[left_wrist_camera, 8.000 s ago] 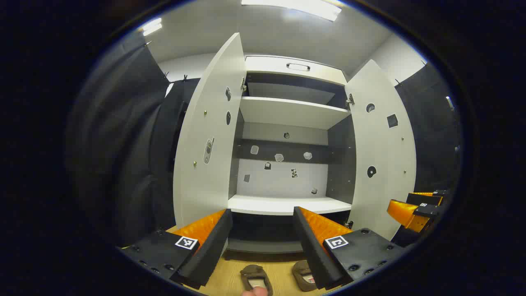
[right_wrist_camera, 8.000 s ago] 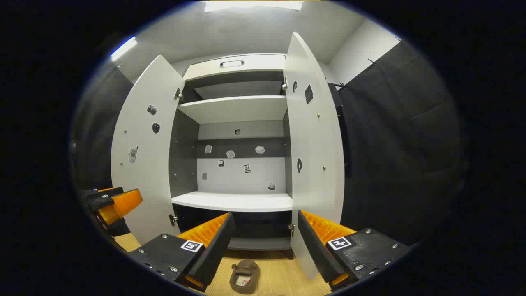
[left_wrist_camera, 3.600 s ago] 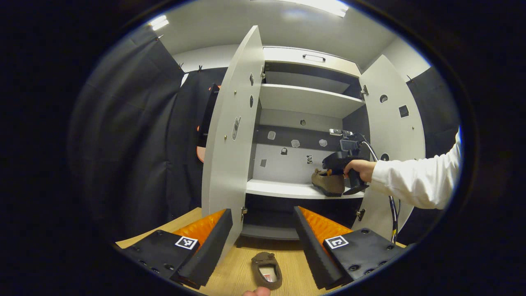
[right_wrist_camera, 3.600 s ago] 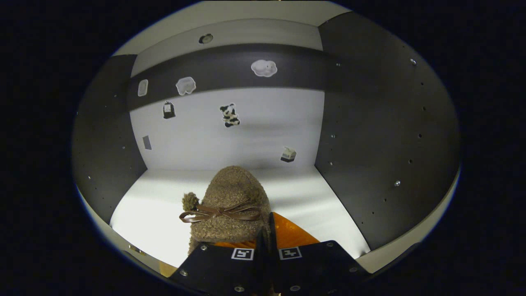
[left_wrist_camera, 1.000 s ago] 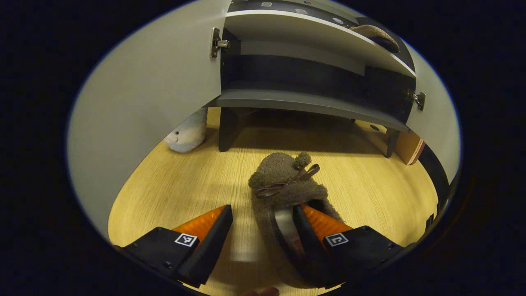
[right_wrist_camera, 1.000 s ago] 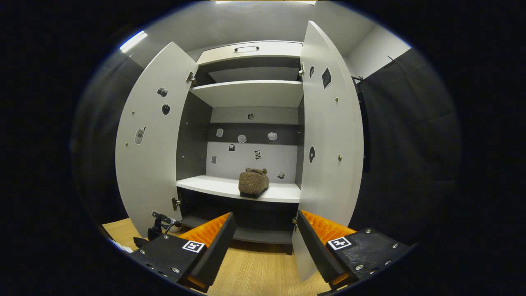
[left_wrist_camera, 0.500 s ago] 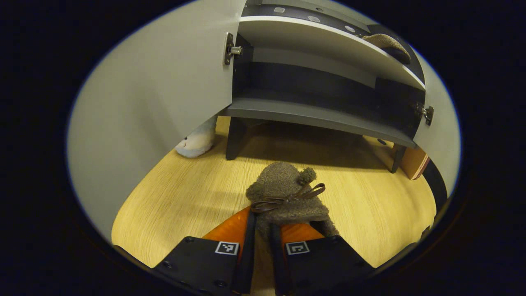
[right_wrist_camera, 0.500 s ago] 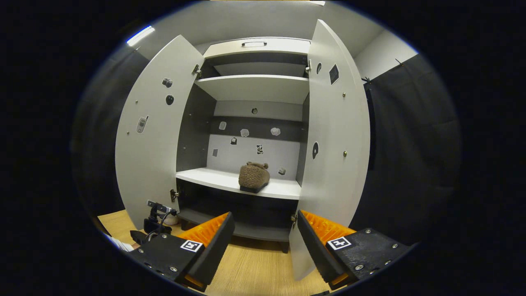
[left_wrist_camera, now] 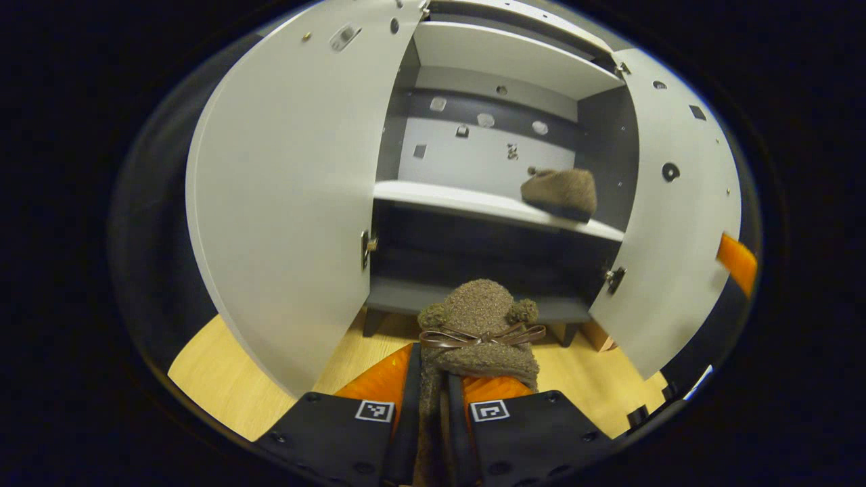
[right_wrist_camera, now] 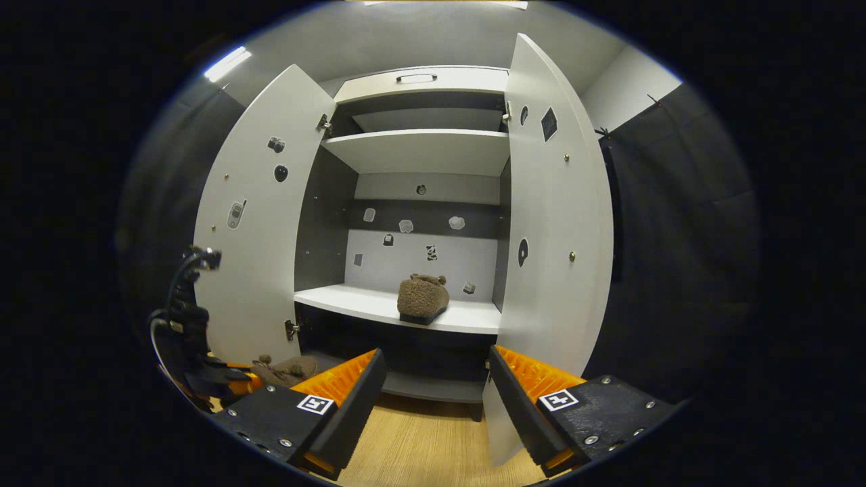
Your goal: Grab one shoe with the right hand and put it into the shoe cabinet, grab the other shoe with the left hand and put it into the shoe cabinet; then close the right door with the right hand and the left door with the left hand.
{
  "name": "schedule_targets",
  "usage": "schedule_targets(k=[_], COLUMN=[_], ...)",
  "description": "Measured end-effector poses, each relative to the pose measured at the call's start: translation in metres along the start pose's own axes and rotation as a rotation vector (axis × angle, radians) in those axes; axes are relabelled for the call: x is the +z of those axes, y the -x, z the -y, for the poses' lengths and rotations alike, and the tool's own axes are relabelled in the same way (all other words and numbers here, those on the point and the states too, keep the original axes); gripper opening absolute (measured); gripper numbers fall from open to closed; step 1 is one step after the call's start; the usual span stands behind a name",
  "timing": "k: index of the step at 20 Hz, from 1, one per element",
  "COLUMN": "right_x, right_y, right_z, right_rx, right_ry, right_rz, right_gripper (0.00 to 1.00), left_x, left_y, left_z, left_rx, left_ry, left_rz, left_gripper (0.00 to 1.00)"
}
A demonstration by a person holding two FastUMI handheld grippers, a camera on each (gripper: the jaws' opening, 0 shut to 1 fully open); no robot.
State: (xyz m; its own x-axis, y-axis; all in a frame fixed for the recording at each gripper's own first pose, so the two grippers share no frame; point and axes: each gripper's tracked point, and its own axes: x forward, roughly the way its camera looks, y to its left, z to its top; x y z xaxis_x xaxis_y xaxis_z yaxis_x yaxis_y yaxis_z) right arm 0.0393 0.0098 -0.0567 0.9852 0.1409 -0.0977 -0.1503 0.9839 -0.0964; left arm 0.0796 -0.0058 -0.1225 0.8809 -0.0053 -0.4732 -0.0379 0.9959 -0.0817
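Now the left gripper [left_wrist_camera: 433,406] is clamped on a brown shoe [left_wrist_camera: 477,328], lifted off the wooden floor [left_wrist_camera: 223,379], toe pointing lengthwise away toward the open cabinet [left_wrist_camera: 487,54]. Its mate [right_wrist_camera: 422,296] sits on the white shelf [right_wrist_camera: 352,303] toward the right, between both open doors. The right gripper [right_wrist_camera: 433,399] hangs back, jaws apart and empty.

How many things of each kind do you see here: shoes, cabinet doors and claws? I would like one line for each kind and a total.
Shoes: 2, one on the shelf, one in the left claw.
Cabinet doors: 2, left door, right door, both open.
Claws: 2, left claw, right claw.
Total: 6.
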Motion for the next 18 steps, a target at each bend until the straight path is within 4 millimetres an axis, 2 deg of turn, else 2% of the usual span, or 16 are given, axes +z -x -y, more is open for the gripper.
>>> schedule_targets(k=[2, 4, 6, 7, 8, 10, 14, 16, 18], right_x=[0.004, 0.009, 0.013, 0.014, 0.016, 0.016, 0.016, 0.014, 0.012], right_y=[0.001, 0.002, 0.006, 0.008, 0.009, 0.013, 0.021, 0.023, 0.025], right_z=[0.001, 0.004, 0.008, 0.011, 0.015, 0.022, 0.036, 0.043, 0.049], right_rx=[-0.001, -0.007, -0.018, -0.028, -0.039, -0.062, -0.102, -0.123, -0.141], right_ry=[-0.003, -0.002, 0.006, 0.012, 0.018, 0.032, 0.044, 0.042, 0.034], right_rz=[0.009, 0.022, 0.034, 0.038, 0.043, 0.044, 0.040, 0.032, 0.023], right_gripper=[0.94, 0.91, 0.91, 0.95, 0.95, 0.95, 0.94, 0.95, 0.95], left_x=[0.051, 0.109, 0.157, 0.178, 0.193, 0.204, 0.196, 0.193, 0.186], left_y=[0.001, -0.014, -0.047, -0.066, -0.098, -0.146, -0.247, -0.286, -0.309], left_z=[0.013, 0.026, 0.037, 0.043, 0.047, 0.054, 0.053, 0.051, 0.051], left_rx=[-0.024, -0.045, -0.047, -0.052, -0.054, -0.072, -0.024, 0.005, 0.031], left_ry=[0.006, 0.007, -0.001, -0.005, 0.009, 0.039, 0.051, 0.057, 0.058], left_rz=[0.049, 0.098, 0.120, 0.126, 0.109, 0.061, -0.054, -0.109, -0.163], left_gripper=[0.27, 0.27, 0.27, 0.27, 0.27, 0.27, 0.27, 0.27, 0.27])
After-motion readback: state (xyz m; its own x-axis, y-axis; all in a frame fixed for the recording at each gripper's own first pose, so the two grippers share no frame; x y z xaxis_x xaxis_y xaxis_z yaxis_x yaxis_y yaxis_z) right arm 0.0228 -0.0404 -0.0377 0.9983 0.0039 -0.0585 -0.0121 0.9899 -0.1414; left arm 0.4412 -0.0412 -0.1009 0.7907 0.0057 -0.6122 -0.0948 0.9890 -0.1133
